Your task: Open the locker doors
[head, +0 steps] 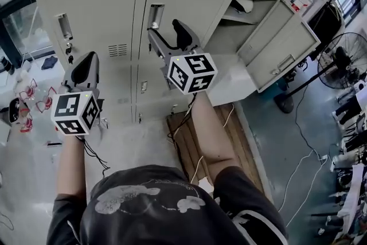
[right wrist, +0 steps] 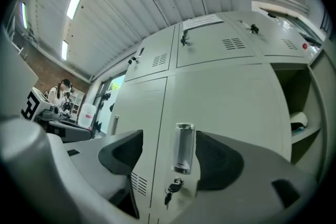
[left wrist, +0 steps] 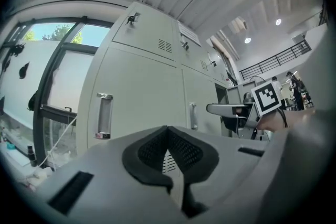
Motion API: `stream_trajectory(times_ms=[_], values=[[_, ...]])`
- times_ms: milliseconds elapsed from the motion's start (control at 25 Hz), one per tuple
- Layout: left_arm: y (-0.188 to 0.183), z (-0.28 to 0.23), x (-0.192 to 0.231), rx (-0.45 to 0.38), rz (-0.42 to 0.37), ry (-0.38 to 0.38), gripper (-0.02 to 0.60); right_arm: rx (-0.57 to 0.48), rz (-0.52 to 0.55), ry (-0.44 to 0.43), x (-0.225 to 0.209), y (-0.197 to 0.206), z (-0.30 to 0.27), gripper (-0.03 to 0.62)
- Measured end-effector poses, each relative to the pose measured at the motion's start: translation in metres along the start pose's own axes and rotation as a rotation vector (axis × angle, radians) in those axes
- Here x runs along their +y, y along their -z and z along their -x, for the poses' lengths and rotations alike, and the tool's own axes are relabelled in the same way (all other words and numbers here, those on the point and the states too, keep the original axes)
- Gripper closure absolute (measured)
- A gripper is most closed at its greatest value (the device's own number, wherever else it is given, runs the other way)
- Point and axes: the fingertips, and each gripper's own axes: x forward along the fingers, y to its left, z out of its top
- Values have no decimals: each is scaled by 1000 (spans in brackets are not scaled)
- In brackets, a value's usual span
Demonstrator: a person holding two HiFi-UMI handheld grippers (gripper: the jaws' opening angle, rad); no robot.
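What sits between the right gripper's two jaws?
The locker door's metal handle stands between the open right gripper's jaws, seen in the right gripper view.

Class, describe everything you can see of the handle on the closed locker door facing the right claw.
The handle is a recessed, upright, silvery metal pull set in the closed grey door, near its left edge. A key hangs just below it. It shows between the open jaws of the right claw, apparently untouched.

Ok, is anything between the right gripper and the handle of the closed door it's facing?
Nothing visible. The right gripper is open, and the handle shows unobstructed in the gap between its jaws. A key hangs just below the handle, out of the path.
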Motion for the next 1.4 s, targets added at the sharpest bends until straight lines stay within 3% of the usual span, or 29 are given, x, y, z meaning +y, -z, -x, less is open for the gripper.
stream_trajectory(times_ms=[640, 1080, 1400], values=[[24, -1, 47, 40, 21, -55, 574, 86, -20, -9, 10, 41, -78, 290], [31, -4, 47, 56, 25, -44, 574, 66, -52, 16, 8, 41, -86, 290], [38, 6, 49, 70, 34, -28, 574, 86, -65, 83, 12, 40, -80, 290]])
